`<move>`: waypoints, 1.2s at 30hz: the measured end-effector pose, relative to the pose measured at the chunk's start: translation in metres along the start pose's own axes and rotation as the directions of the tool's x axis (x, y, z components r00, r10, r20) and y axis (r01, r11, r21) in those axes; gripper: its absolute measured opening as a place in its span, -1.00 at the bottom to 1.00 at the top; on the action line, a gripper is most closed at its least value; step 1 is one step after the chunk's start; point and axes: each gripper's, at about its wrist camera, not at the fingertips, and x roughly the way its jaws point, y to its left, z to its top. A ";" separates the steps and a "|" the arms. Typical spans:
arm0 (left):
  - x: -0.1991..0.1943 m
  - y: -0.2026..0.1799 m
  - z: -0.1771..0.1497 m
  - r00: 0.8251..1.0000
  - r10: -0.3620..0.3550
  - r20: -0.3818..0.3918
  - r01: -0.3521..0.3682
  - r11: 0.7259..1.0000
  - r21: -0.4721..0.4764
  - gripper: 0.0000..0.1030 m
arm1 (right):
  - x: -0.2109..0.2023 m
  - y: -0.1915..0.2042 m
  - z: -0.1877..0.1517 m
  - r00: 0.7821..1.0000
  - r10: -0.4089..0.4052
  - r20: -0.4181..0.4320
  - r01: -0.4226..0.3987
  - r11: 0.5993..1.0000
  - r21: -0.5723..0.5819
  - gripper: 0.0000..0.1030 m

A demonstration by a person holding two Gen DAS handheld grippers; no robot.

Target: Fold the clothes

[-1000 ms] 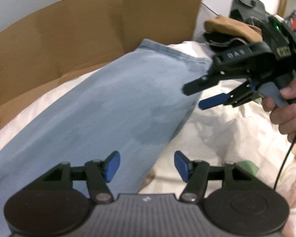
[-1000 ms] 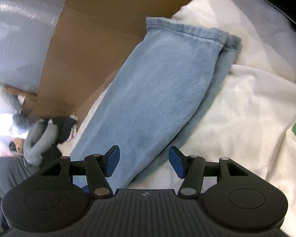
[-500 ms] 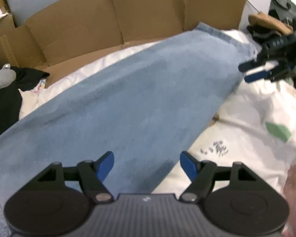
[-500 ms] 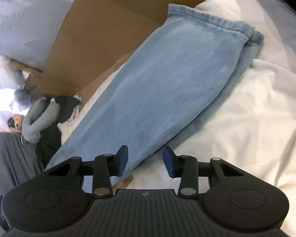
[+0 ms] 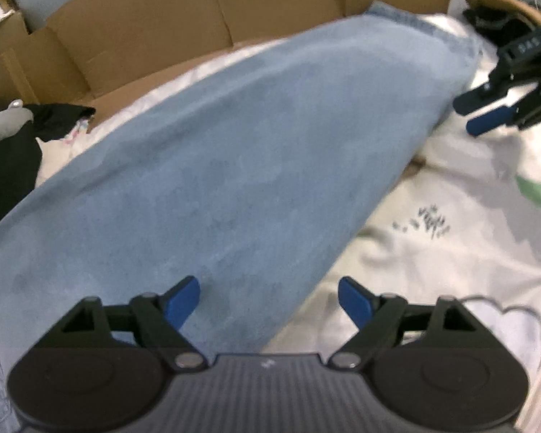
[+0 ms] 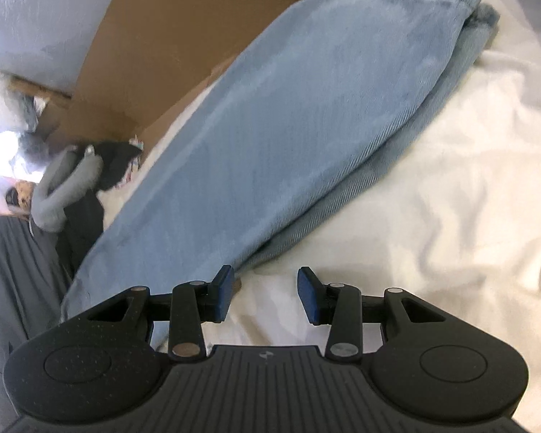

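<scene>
My left claw hangs over the near end of the jeans, its jaws spread wide after just opening further, gripping nothing. The jeans lie stretched across the white bedsheet, legs stacked, hems at the far end beside the cardboard. My right claw sits at the jeans' right edge, jaws part open over bare sheet, released after narrowing a moment ago.

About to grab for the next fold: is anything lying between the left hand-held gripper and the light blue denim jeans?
Nothing visible. The left hand-held gripper hangs open right over the light blue denim jeans, its jaws just widened and empty, with only denim and white bedsheet below.
</scene>
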 end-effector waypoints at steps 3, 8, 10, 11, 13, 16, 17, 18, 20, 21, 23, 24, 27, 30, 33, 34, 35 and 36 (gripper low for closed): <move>0.002 -0.001 -0.002 1.000 0.020 0.009 -0.020 1.000 0.024 0.67 | 0.006 0.005 -0.007 1.000 0.000 -0.017 0.000 1.000 -0.024 -0.19; -0.001 0.010 -0.001 0.999 0.019 0.030 -0.018 0.999 -0.034 0.55 | 0.013 0.021 -0.013 0.999 -0.006 -0.039 0.002 0.996 -0.092 -0.18; -0.006 0.014 0.000 0.999 0.023 0.047 -0.021 0.999 -0.048 0.54 | 0.016 0.029 -0.014 0.999 -0.006 -0.044 0.001 0.993 -0.120 -0.18; -0.008 0.016 0.001 0.998 0.025 0.056 -0.022 0.998 -0.053 0.54 | 0.017 0.033 -0.014 0.999 -0.004 -0.046 -0.002 0.991 -0.135 -0.18; -0.014 0.018 0.004 0.996 0.032 0.080 -0.027 0.997 -0.066 0.51 | 0.020 0.042 -0.015 0.999 0.002 -0.048 -0.010 0.986 -0.168 -0.18; -0.021 0.024 0.009 0.993 0.032 0.115 -0.021 0.995 -0.093 0.36 | 0.025 0.055 -0.016 0.998 0.015 -0.056 -0.027 0.977 -0.211 -0.25; -0.024 0.026 0.010 0.992 0.031 0.126 -0.018 0.995 -0.102 0.26 | 0.026 0.059 -0.017 0.998 0.020 -0.060 -0.033 0.974 -0.224 -0.33; -0.025 0.028 0.012 0.991 0.028 0.133 -0.013 0.994 -0.109 0.21 | 0.028 0.063 -0.017 0.998 0.023 -0.063 -0.038 0.971 -0.237 -0.37; -0.024 0.029 0.015 0.991 0.015 0.136 0.001 0.993 -0.115 0.00 | 0.031 0.072 -0.019 0.998 0.025 -0.064 -0.041 0.964 -0.264 -0.37; -0.023 0.030 0.016 0.991 0.008 0.137 0.008 0.993 -0.115 -0.07 | 0.033 0.076 -0.019 0.998 0.028 -0.065 -0.045 0.961 -0.275 -0.37; -0.022 0.029 0.018 0.990 -0.005 0.138 0.021 0.993 -0.113 -0.32 | 0.037 0.084 -0.020 0.997 0.033 -0.072 -0.053 0.954 -0.296 -0.37; -0.022 0.028 0.018 0.990 -0.007 0.140 0.022 0.993 -0.112 -0.37 | 0.041 0.089 -0.021 0.997 0.031 -0.076 -0.053 0.948 -0.313 -0.37; -0.021 0.026 0.019 0.990 -0.010 0.142 0.026 0.993 -0.111 -0.49 | 0.050 0.100 -0.025 0.997 0.014 -0.078 -0.041 0.930 -0.365 -0.37; -0.020 0.026 0.020 0.990 -0.013 0.138 0.030 0.993 -0.117 -0.50 | 0.055 0.106 -0.025 0.998 0.013 -0.058 -0.034 0.924 -0.382 -0.37; -0.020 0.027 0.020 0.991 -0.014 0.136 0.031 0.992 -0.119 -0.50 | 0.063 0.107 -0.030 0.998 -0.042 -0.048 0.018 0.905 -0.426 -0.37; -0.020 0.026 0.020 0.991 -0.014 0.135 0.031 0.992 -0.121 -0.50 | 0.066 0.107 -0.033 0.997 -0.066 -0.047 0.039 0.896 -0.442 -0.37; -0.020 0.026 0.021 0.991 -0.013 0.132 0.030 0.992 -0.122 -0.49 | 0.069 0.105 -0.036 0.995 -0.084 -0.052 0.051 0.891 -0.452 -0.35; -0.019 0.026 0.021 0.992 -0.012 0.129 0.027 0.992 -0.122 -0.48 | 0.069 0.102 -0.039 0.994 -0.091 -0.055 0.056 0.888 -0.456 -0.35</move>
